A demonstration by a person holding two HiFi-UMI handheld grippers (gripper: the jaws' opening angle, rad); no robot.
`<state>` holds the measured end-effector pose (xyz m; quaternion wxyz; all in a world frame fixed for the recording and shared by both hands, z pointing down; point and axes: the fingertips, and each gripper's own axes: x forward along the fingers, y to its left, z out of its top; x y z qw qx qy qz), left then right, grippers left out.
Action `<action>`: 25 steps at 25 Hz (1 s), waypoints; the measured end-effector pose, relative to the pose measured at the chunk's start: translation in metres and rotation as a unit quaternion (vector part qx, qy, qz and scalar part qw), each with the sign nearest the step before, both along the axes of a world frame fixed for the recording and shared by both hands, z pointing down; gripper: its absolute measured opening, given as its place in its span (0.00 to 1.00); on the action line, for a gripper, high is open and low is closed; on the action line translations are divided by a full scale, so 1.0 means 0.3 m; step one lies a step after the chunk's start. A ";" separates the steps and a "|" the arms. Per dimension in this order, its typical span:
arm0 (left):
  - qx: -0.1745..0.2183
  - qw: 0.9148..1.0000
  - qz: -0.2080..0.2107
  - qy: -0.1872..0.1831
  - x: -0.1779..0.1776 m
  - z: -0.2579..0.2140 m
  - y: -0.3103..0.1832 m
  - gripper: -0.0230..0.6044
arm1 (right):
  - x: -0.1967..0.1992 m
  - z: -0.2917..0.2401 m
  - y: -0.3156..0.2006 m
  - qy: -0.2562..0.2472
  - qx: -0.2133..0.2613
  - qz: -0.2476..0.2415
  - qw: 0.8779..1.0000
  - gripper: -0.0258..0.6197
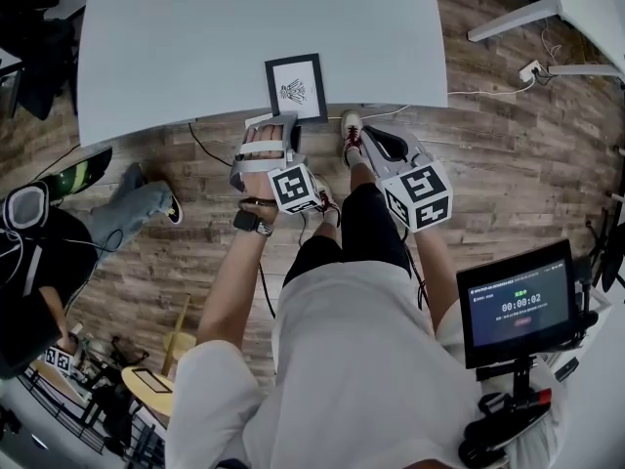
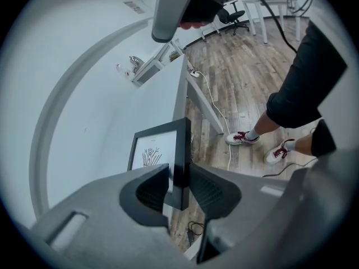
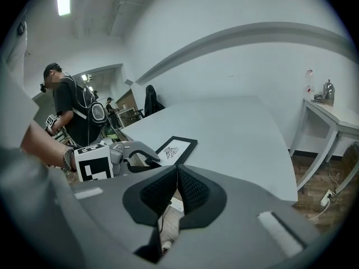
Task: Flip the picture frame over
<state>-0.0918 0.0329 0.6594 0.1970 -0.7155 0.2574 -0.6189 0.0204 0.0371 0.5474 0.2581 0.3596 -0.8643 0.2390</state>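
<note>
A black picture frame (image 1: 296,86) with a small line drawing lies face up at the front edge of the grey table (image 1: 176,37). My left gripper (image 1: 278,122) reaches it from the floor side. In the left gripper view the frame's black rail (image 2: 180,150) fills the gap between the two pads, and the left gripper (image 2: 178,175) is shut on it. My right gripper (image 1: 366,137) hangs over the wooden floor just right of the frame, off the table. In the right gripper view the right gripper (image 3: 178,171) is shut on nothing, with the frame (image 3: 176,147) and left gripper (image 3: 134,156) ahead to its left.
A small monitor on a stand (image 1: 518,301) sits at my right side. Another person (image 1: 39,252) sits at the left, and one stands by the table's far side (image 3: 70,108). A white cable (image 1: 488,91) trails on the floor. A white side desk (image 3: 331,108) stands at the right.
</note>
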 end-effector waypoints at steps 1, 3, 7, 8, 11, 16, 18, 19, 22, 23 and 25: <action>-0.003 1.000 -0.003 0.004 0.001 0.002 -0.001 0.22 | -0.001 -0.001 -0.002 0.000 0.000 0.000 1.000 0.05; -0.005 1.000 -0.005 0.006 -0.001 -0.003 -0.007 0.22 | -0.004 -0.004 -0.005 -0.001 0.001 0.000 1.000 0.05; -0.017 1.000 -0.002 0.010 0.000 -0.004 -0.001 0.20 | -0.005 -0.009 -0.016 -0.002 0.005 0.002 1.000 0.05; -0.020 1.000 0.002 0.008 0.001 -0.012 -0.004 0.20 | -0.003 -0.010 -0.022 -0.002 0.006 0.004 1.000 0.05; -0.031 0.999 0.014 0.005 0.000 -0.040 -0.010 0.19 | -0.001 -0.021 -0.043 -0.004 0.010 0.009 1.000 0.05; -0.050 0.998 0.031 0.024 0.044 -0.158 0.025 0.16 | 0.033 -0.113 -0.037 -0.010 0.025 0.017 0.999 0.05; -0.059 0.997 0.042 0.033 0.072 -0.215 0.040 0.16 | 0.049 -0.160 -0.041 -0.013 0.033 0.019 0.999 0.05; -0.064 0.996 0.046 0.038 0.084 -0.239 0.043 0.16 | 0.056 -0.177 -0.048 -0.014 0.036 0.021 0.999 0.05; -0.089 0.993 0.053 0.056 0.117 -0.289 0.057 0.16 | 0.075 -0.216 -0.071 -0.014 0.043 0.026 0.999 0.05; -0.099 0.992 0.056 0.063 0.124 -0.300 0.062 0.16 | 0.077 -0.224 -0.079 -0.014 0.045 0.029 0.998 0.05; -0.120 0.988 0.058 0.079 0.134 -0.318 0.065 0.16 | 0.076 -0.237 -0.099 -0.013 0.049 0.031 0.998 0.05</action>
